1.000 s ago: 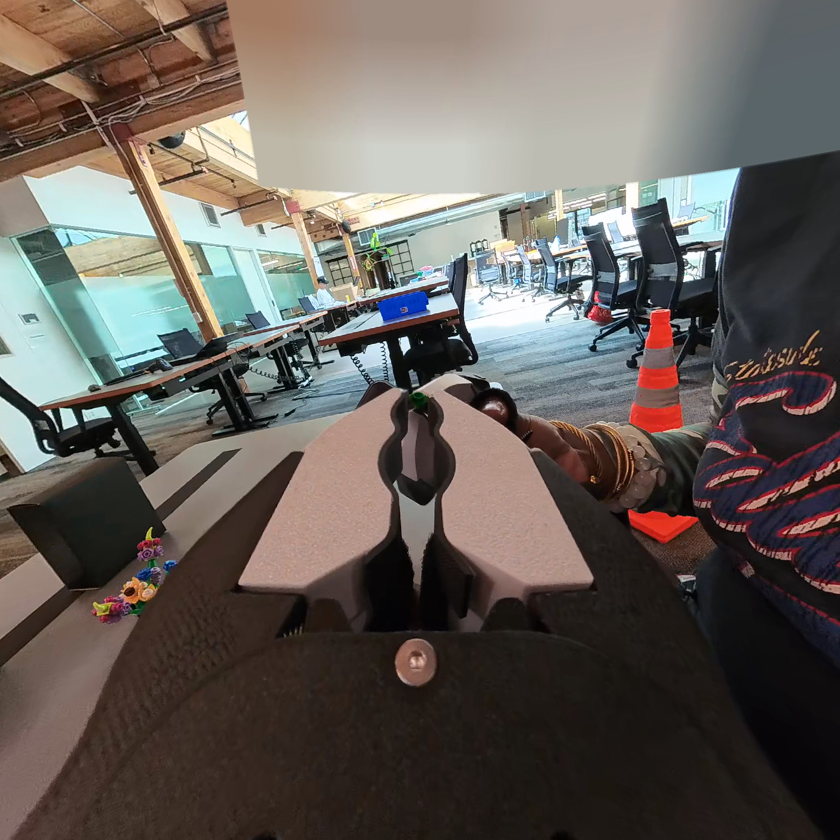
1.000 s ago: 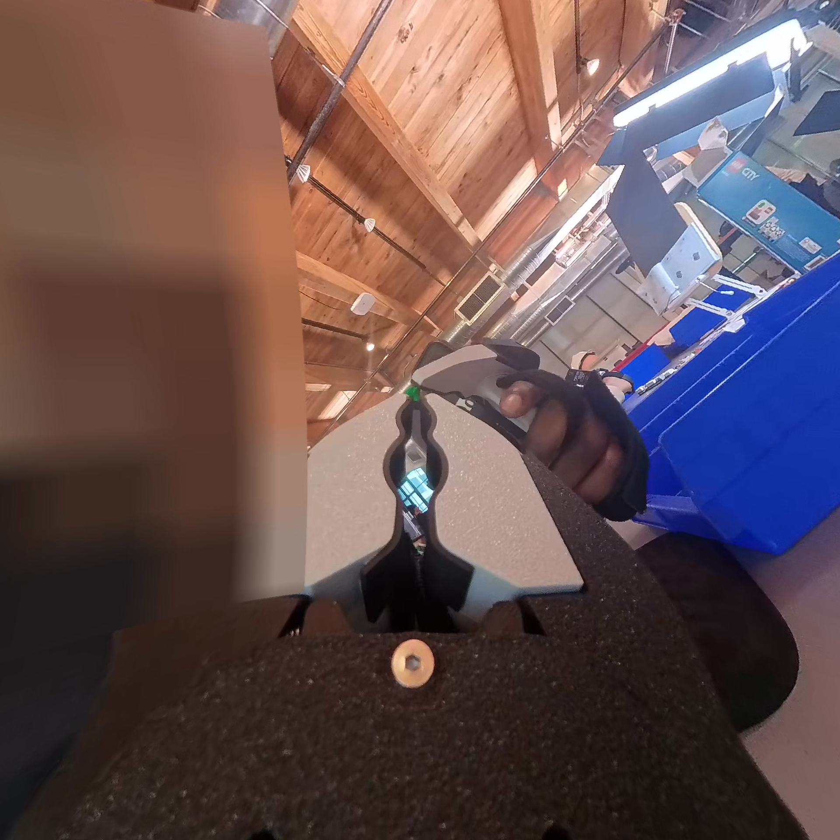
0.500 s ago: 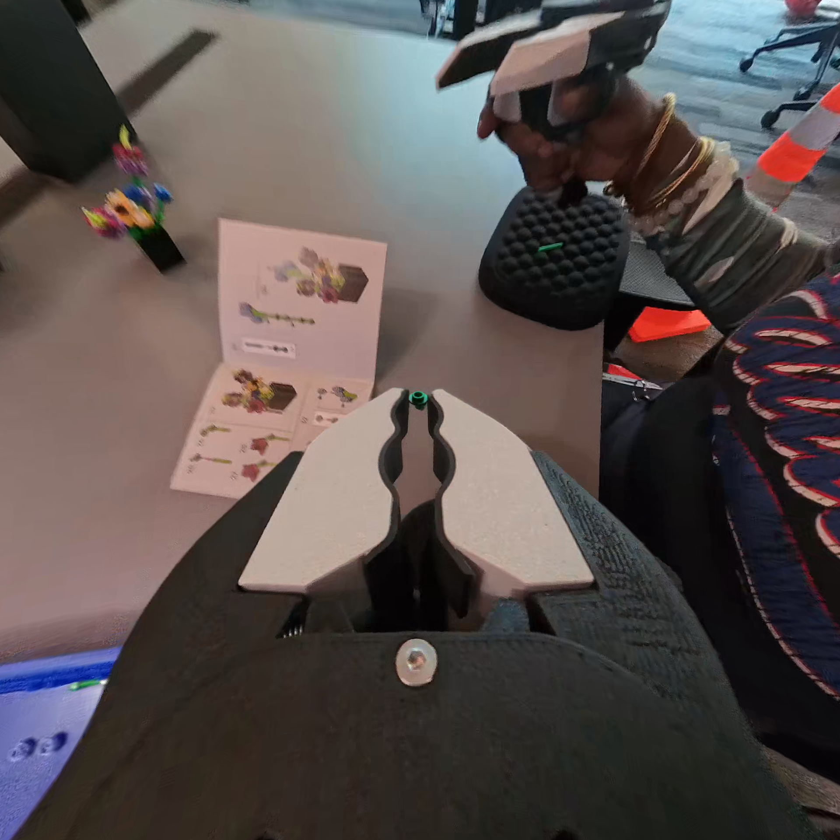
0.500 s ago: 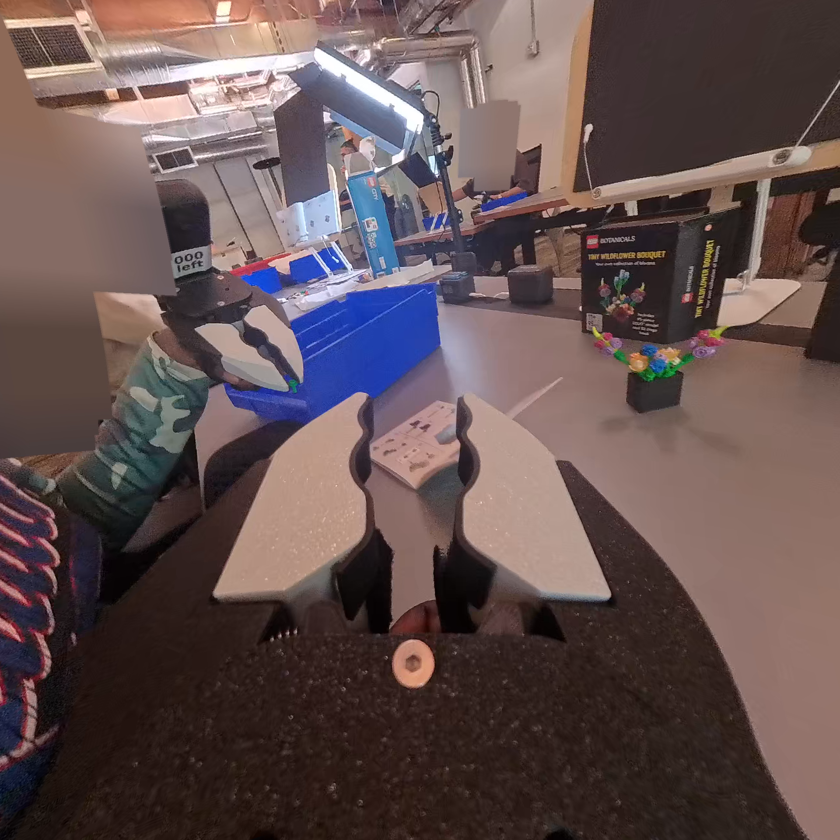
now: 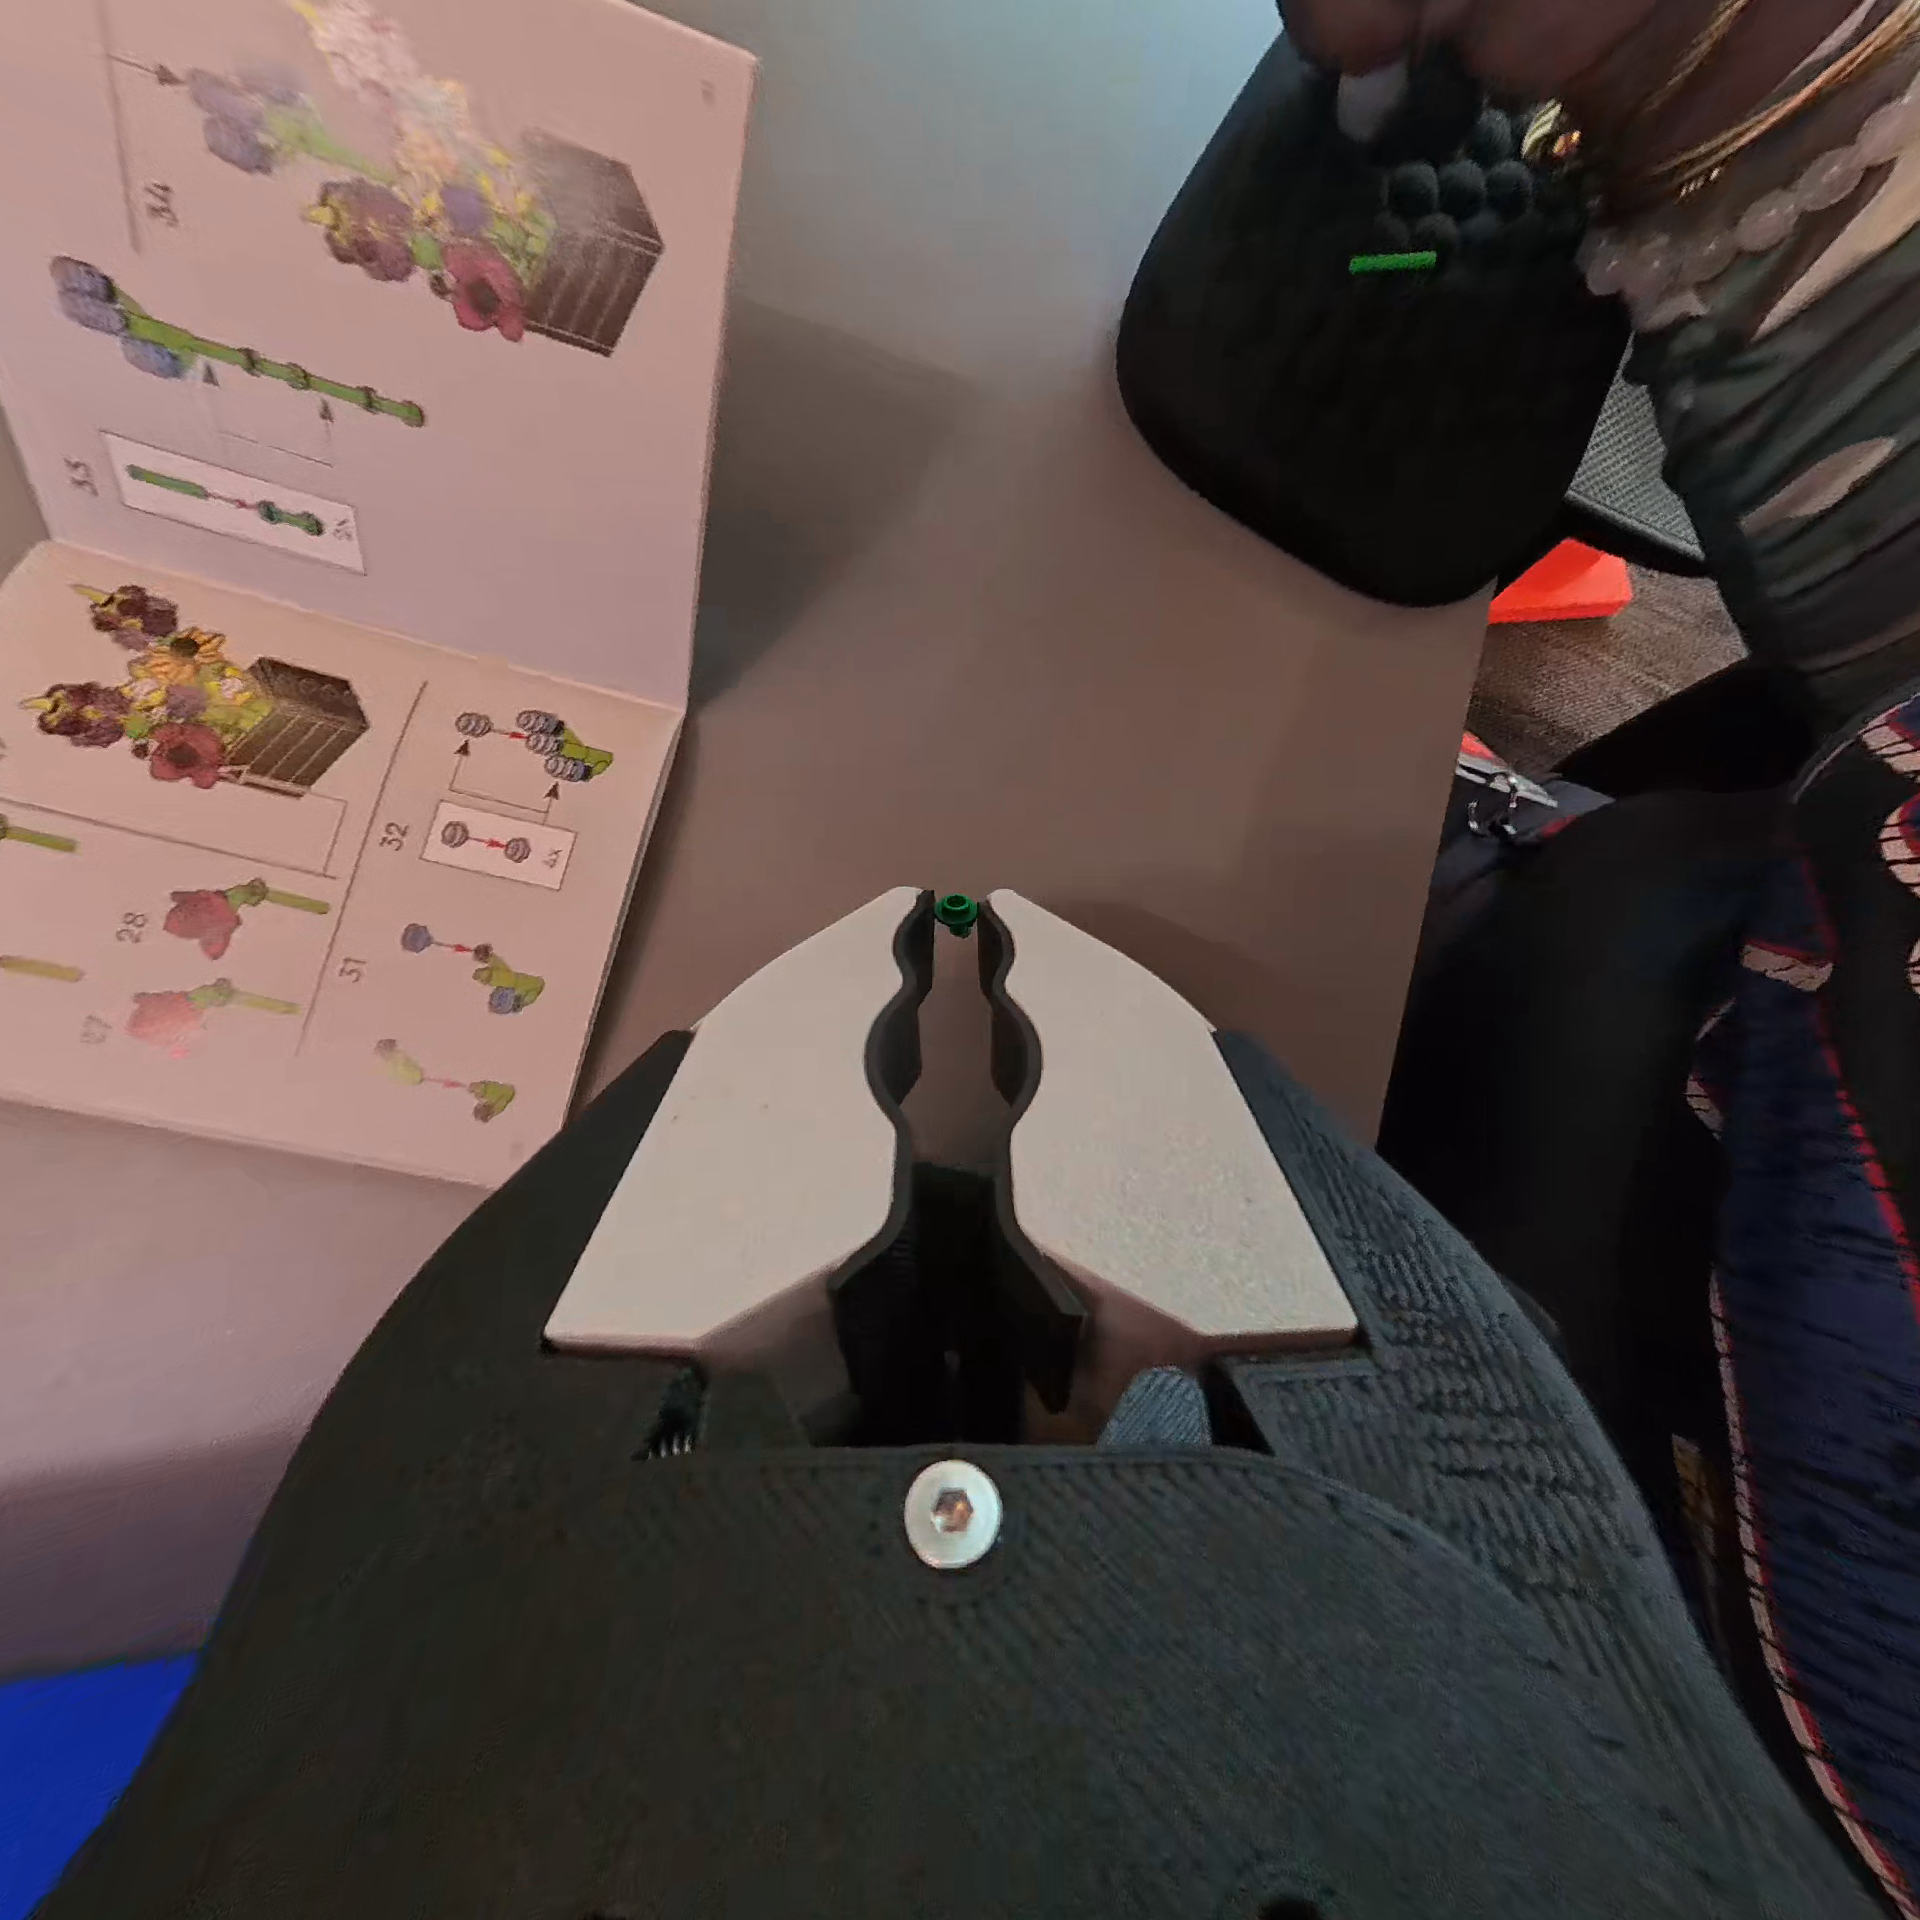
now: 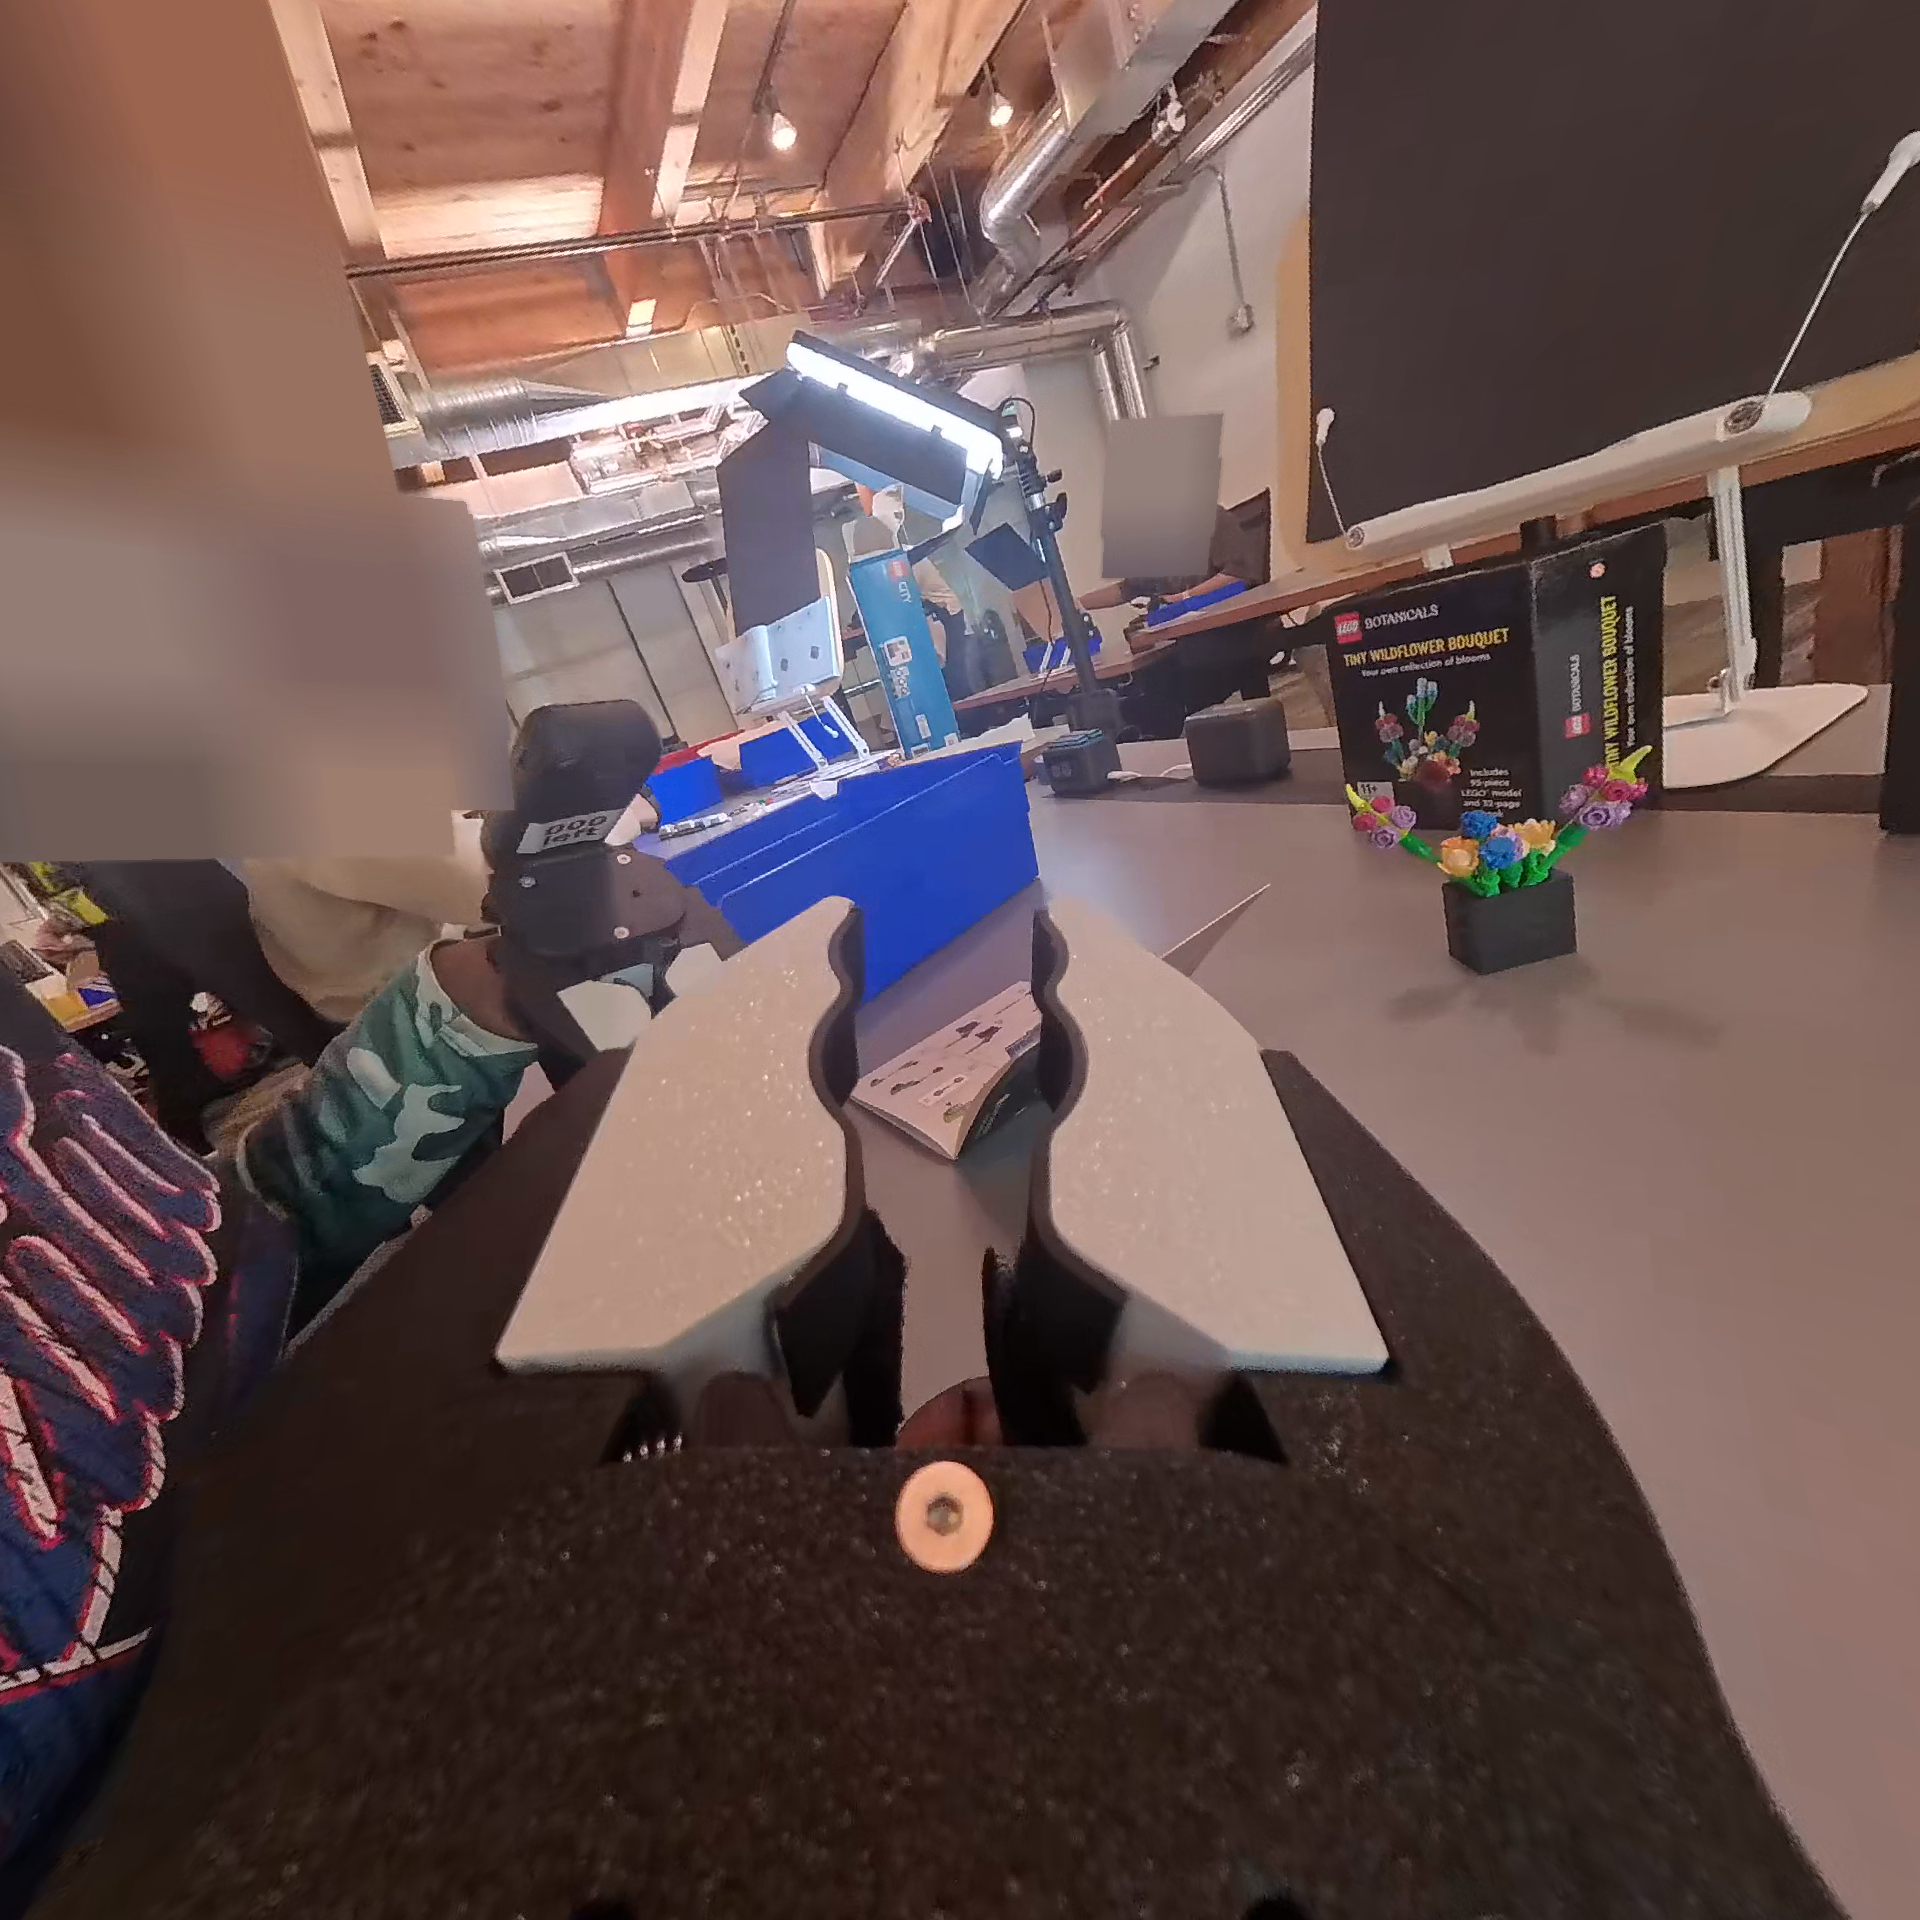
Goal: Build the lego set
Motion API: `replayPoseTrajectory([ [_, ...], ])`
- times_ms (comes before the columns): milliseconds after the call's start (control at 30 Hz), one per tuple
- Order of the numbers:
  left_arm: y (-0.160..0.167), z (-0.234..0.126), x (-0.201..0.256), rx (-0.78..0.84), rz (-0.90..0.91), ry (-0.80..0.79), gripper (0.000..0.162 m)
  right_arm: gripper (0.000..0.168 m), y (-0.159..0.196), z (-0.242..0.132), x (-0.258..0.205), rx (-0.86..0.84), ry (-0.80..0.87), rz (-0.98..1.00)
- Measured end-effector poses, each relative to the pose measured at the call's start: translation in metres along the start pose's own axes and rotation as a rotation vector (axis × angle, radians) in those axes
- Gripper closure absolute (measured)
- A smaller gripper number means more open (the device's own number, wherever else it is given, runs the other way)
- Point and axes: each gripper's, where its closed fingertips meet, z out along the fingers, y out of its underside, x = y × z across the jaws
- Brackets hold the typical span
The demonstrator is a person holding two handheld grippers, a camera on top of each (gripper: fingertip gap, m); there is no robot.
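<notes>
The left wrist view looks steeply down, close over the grey table (image 5: 1039, 644), the instruction booklet (image 5: 343, 582) filling its left half. The right wrist view faces level across the table (image 6: 1558, 1143); both share the booklet (image 6: 956, 1070).

A tiny round green plastic lego piece (image 5: 954, 912) sits pinched at fingertips; a thin green rod (image 5: 1391, 263) lies on a black bumpy mat (image 5: 1330, 416).

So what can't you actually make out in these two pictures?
- Tiny green piece, left wrist view: pinched at the left tool tips, too small to tell its shape.
- Open paper instruction booklet: left edge cut off, drawings blurred.
- Right wrist view: the right tool's body hides the near grey table.
</notes>
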Motion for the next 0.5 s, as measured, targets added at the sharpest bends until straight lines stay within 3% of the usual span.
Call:
replayPoseTrajectory([
  [500, -0.002, 0.021, 0.007, 0.035, 0.082, 0.007, 0.154, 0.138, 0.003, 0.0, 0.008, -0.002, 0.001, 0.073],
])
